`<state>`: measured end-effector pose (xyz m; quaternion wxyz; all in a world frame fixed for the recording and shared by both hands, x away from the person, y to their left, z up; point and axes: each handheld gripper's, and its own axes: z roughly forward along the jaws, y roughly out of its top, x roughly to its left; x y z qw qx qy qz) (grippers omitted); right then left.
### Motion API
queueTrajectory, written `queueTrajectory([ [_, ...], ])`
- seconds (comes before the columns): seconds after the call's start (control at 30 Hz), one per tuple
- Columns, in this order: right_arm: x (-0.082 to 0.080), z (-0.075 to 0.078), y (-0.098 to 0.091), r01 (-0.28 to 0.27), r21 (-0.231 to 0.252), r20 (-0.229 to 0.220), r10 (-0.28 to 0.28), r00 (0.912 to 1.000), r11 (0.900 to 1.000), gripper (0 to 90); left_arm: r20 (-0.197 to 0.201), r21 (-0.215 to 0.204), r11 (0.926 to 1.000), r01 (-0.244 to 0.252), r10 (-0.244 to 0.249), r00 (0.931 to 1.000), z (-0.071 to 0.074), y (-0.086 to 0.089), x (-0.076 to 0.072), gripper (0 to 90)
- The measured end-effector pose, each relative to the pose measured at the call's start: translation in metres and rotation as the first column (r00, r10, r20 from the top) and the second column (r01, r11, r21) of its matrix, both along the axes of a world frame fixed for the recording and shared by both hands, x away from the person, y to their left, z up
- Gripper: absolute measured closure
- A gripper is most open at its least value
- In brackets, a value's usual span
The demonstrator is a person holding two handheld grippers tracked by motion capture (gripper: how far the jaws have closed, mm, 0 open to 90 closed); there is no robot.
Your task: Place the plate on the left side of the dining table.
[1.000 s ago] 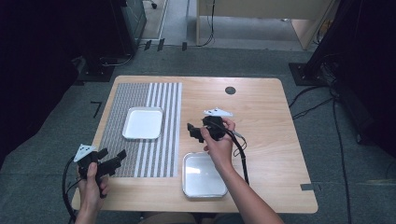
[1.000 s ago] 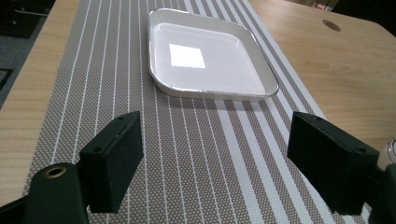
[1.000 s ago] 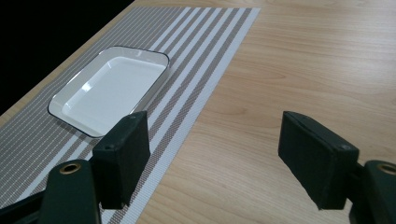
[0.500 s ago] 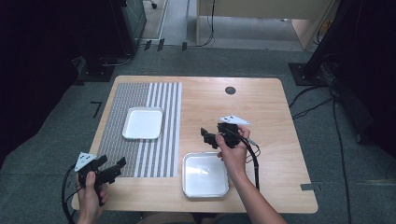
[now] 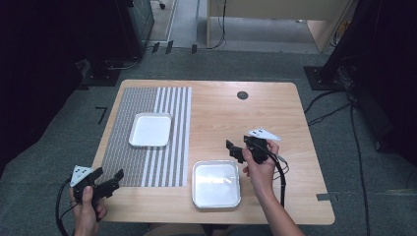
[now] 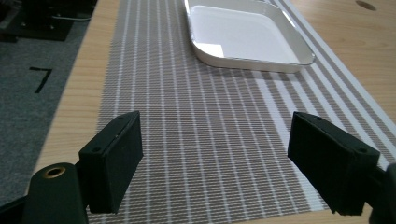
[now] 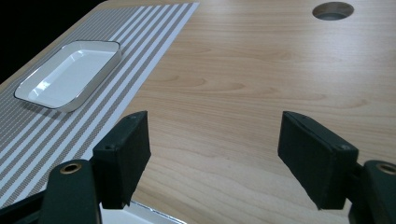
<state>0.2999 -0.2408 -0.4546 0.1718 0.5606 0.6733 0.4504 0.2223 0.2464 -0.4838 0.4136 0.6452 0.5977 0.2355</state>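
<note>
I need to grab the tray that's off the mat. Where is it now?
In the high view the bare-table tray sits at the near edge, right of the striped mat, just left of the right claw.

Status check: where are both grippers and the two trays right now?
Left gripper open, empty, at placemat's near edge. Right gripper open, empty, beside near tray. Far tray on placemat. Nothing between.

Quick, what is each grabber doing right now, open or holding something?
Left gripper: open, holding nothing.
Right gripper: open, holding nothing.
</note>
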Motion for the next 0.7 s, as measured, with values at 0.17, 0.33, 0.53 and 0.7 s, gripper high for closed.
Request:
queueTrajectory([
  [0.17,-0.01,-0.003,-0.014,0.021,0.009,0.005,-0.021,0.9998,0.9997,25.9,0.005,0.005,0.9999,-0.015,0.015,0.9999,-0.002,0.011,0.0,18.1],
  [0.33,-0.02,-0.004,-0.032,0.051,0.016,0.012,-0.052,0.9986,0.9986,26.2,0.001,0.017,0.9997,-0.018,0.018,0.9998,-0.005,0.014,0.001,18.1],
  [0.53,-0.029,-0.008,-0.05,0.083,0.01,0.015,-0.084,0.9964,0.9965,26.4,-0.012,0.025,0.9996,-0.01,0.011,0.9999,-0.01,0.016,0.003,18.1],
  [0.7,-0.035,-0.011,-0.061,0.104,0.017,0.027,-0.104,0.9942,0.9944,26.6,-0.021,0.051,0.9987,-0.003,0.004,0.9998,-0.014,0.016,0.004,18.3],
])
